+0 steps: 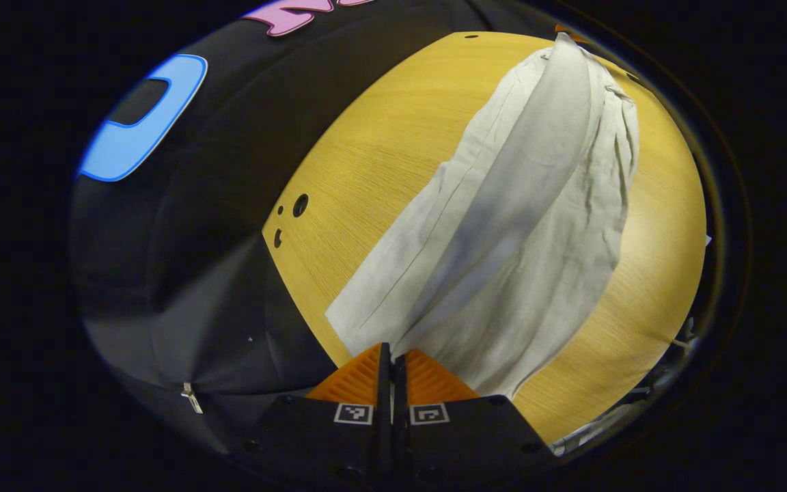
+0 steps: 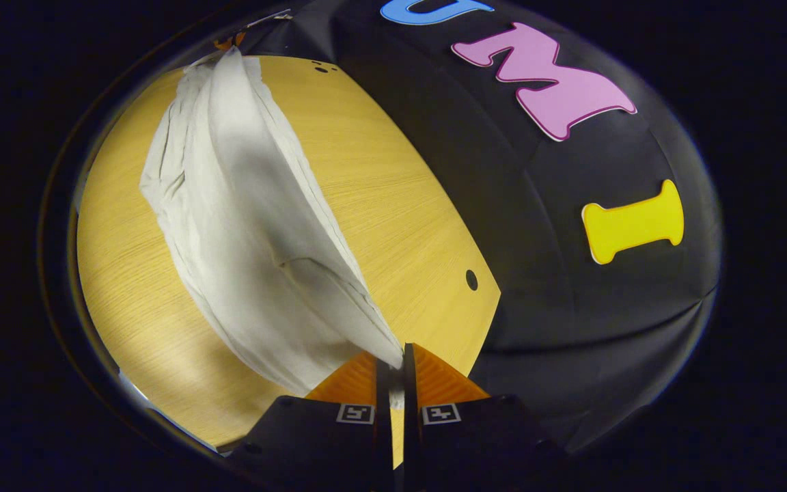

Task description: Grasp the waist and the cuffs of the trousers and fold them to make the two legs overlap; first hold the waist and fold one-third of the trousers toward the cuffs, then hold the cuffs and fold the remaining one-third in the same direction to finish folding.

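Left gripper view: both claws [image 1: 391, 355] [image 2: 393, 355] pinch lifted trousers [image 1: 516, 225] above table [image 1: 380, 150].

A wooden tabletop [image 1: 380, 157] with small round holes [image 1: 300, 204] near its edge meets black cloth wall [image 2: 571, 294].

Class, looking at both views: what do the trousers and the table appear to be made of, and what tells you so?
Trousers: probably a light woven fabric such as linen or cotton, matte off-white; they crease finely and drape softly from each claw. Table: looks like wood or wood-look laminate, smooth pale yellow, with fine straight grain lines and drilled round holes.
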The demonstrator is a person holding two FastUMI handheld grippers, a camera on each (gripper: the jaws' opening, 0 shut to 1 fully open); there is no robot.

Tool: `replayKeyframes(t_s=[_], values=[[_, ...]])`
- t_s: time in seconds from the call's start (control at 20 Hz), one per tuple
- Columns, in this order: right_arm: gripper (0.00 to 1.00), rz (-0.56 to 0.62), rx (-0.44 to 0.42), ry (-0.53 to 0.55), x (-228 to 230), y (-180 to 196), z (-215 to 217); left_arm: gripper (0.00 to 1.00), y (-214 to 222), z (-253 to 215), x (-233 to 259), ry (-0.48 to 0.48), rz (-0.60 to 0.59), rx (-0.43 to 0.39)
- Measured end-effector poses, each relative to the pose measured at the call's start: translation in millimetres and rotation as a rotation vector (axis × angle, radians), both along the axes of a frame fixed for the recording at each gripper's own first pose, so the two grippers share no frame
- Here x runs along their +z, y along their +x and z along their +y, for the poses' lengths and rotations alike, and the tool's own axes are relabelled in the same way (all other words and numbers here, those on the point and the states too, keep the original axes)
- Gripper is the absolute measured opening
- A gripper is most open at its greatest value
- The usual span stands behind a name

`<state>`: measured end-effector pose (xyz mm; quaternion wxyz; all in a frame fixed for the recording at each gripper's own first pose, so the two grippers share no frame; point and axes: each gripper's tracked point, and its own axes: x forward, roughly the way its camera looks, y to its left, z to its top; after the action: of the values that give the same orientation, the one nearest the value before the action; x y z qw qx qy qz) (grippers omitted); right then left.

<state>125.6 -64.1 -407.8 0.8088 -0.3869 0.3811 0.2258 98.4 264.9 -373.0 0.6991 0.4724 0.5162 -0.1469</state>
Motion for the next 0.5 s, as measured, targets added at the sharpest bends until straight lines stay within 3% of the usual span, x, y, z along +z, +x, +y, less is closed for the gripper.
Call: replayKeyframes(t_s=[0.5], values=[[0.11, 0.1, 0.077, -0.092, -74.9, 25.4, 5.6, 0.05, 39.0, 13.3, -56.4, 0.084, 0.15, -0.063]])
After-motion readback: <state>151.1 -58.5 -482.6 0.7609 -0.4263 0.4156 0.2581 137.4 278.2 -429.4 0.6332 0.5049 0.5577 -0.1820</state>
